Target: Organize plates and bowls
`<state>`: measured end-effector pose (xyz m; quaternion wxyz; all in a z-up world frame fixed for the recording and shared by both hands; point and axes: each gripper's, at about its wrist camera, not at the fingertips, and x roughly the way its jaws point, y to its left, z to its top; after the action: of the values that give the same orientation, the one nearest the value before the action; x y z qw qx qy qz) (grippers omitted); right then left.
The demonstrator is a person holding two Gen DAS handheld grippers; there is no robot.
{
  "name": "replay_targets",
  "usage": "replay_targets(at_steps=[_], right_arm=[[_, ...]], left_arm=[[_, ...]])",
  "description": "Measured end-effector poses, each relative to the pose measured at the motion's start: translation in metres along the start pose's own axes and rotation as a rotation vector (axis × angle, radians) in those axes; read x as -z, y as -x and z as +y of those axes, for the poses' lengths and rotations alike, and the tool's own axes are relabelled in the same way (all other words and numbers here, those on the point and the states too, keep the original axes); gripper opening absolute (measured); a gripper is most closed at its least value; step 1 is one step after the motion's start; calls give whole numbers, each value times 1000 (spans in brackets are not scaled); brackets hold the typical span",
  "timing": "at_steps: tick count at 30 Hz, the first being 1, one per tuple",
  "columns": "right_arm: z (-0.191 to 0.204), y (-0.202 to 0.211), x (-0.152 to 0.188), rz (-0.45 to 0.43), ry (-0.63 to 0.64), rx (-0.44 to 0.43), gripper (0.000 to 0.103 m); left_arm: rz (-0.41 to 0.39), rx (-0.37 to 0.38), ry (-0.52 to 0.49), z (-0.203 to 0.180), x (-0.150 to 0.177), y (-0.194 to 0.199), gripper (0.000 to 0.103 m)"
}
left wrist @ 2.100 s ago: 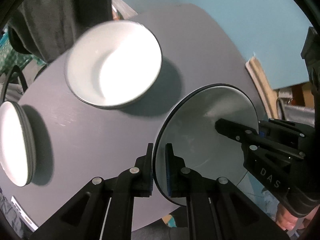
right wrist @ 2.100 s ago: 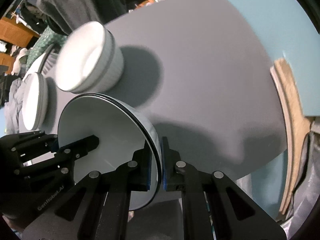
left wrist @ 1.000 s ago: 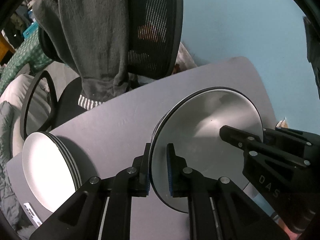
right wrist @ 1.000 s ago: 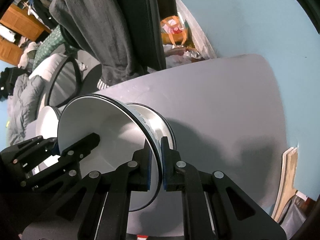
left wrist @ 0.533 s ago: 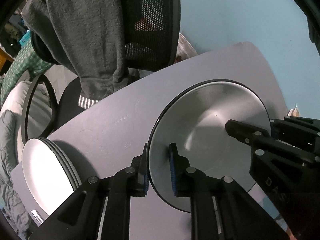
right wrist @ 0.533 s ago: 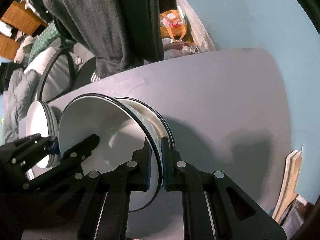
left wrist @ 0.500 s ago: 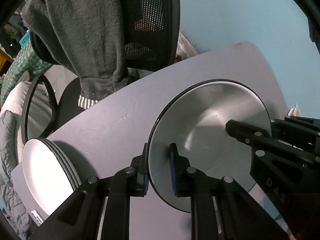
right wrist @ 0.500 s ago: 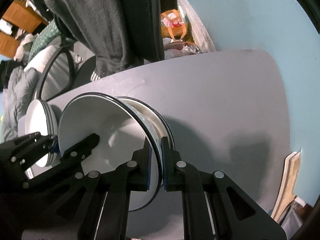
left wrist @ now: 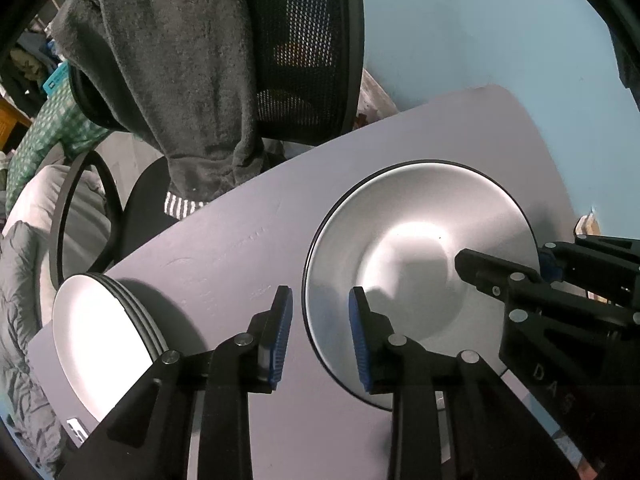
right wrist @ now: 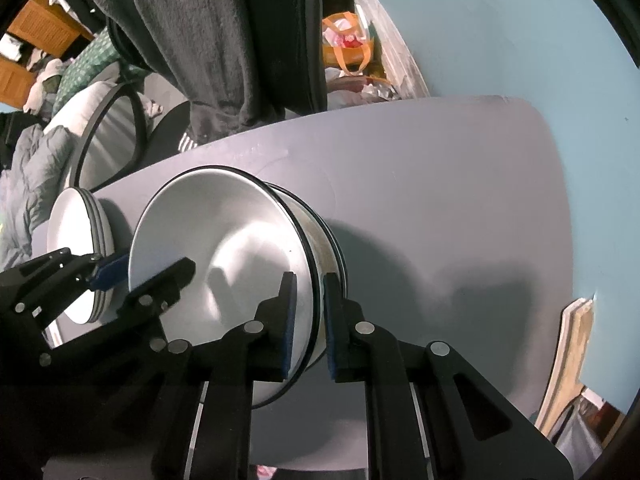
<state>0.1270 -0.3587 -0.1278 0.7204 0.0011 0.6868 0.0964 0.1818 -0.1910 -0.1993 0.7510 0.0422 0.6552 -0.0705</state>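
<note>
Nesting second bowl, right-wrist only

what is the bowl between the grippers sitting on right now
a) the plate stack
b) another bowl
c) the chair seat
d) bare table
b: in the right wrist view the bowl is nested in a second bowl whose dark rim shows just behind it, while the plate stack stands apart on the table.

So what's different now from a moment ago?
Both grippers have opened: the left gripper and right gripper let go of the bowl, now nested on another bowl. The plate stack and table stayed put.
</note>
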Motion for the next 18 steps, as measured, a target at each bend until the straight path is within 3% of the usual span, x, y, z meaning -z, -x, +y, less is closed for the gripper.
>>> replay_targets(at_steps=[3,14,18], right_arm=[[2,2,1,-3,-6,2,16],[0,11,6,-40,-59,-29,25],[0,18,9,-68,-69,-17,35]], left_arm=[[-8,8,18,5,2,6,35],[-42,54,71,18,7,28,35],[-55,66,83,22,10,33,41]])
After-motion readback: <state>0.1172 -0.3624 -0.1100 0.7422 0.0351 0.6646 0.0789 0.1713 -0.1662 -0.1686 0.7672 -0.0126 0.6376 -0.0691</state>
